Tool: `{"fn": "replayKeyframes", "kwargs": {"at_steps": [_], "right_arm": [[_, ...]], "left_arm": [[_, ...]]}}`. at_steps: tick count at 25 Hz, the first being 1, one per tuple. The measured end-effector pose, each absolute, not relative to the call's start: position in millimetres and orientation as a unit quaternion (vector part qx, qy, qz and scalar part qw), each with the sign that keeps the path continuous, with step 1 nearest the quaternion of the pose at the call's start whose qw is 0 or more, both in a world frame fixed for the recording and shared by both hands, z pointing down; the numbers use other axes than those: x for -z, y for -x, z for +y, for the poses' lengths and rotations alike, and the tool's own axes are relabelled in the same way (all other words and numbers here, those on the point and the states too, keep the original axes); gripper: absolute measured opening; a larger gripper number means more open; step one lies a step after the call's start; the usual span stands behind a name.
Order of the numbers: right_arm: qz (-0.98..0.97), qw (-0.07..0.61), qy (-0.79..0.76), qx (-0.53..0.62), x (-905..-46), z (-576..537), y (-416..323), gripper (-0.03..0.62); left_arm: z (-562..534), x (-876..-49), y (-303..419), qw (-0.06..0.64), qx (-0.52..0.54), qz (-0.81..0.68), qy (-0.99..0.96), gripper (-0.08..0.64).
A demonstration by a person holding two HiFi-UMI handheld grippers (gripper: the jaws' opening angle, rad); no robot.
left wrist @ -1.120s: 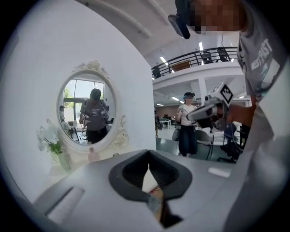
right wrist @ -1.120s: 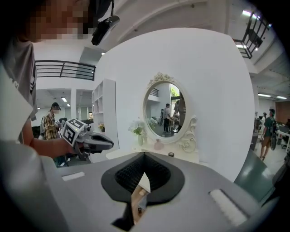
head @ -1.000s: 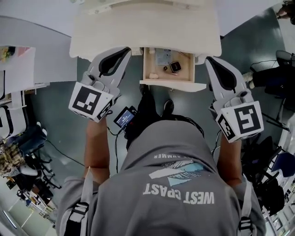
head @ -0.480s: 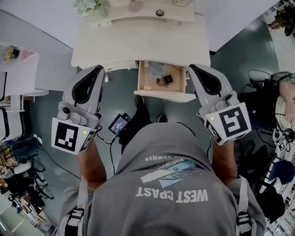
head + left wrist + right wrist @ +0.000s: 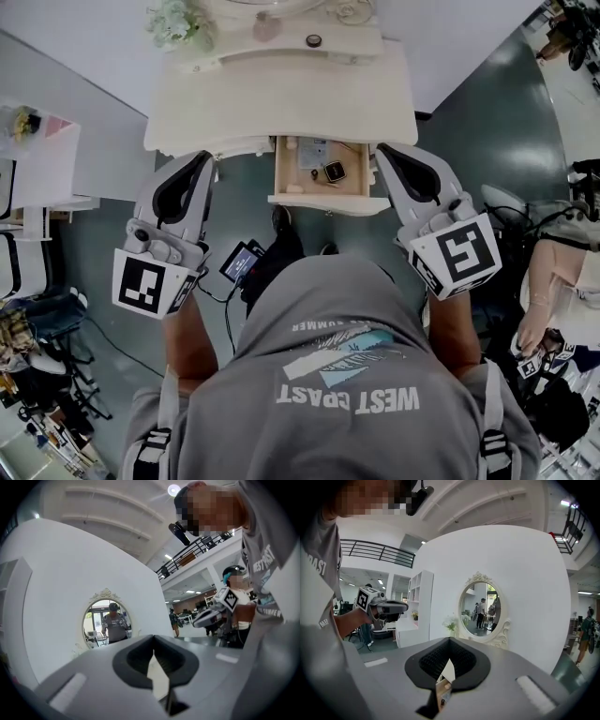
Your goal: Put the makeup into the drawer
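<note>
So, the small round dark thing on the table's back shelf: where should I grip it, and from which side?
Grip the small round item across its rim, coming from above on the front side. It looks low and flat on the shelf, and the wall stands right behind, so probably only that side is free.

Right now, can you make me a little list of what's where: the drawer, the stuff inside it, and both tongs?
drawer: pulled open, under the pale dressing table
inside it: a dark square case and a few small bits
left tongs: shut, empty, left of the drawer
right tongs: shut, empty, right of the drawer
back shelf: flowers at its left end
</note>
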State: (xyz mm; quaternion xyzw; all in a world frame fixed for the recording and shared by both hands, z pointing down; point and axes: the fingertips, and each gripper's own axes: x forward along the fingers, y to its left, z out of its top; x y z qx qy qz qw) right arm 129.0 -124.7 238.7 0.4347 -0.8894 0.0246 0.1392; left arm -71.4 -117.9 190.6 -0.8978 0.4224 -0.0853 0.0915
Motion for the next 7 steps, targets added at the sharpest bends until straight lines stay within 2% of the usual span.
{"fn": "replayKeyframes", "kwargs": {"at_steps": [7], "right_arm": [[-0.887, 0.141, -0.439, -0.029, -241.6, -115.8, -135.6, -0.002]], "left_arm": [[-111.5, -192.5, 62.4, 0.092, 0.087, 0.414, 0.902, 0.002]]}}
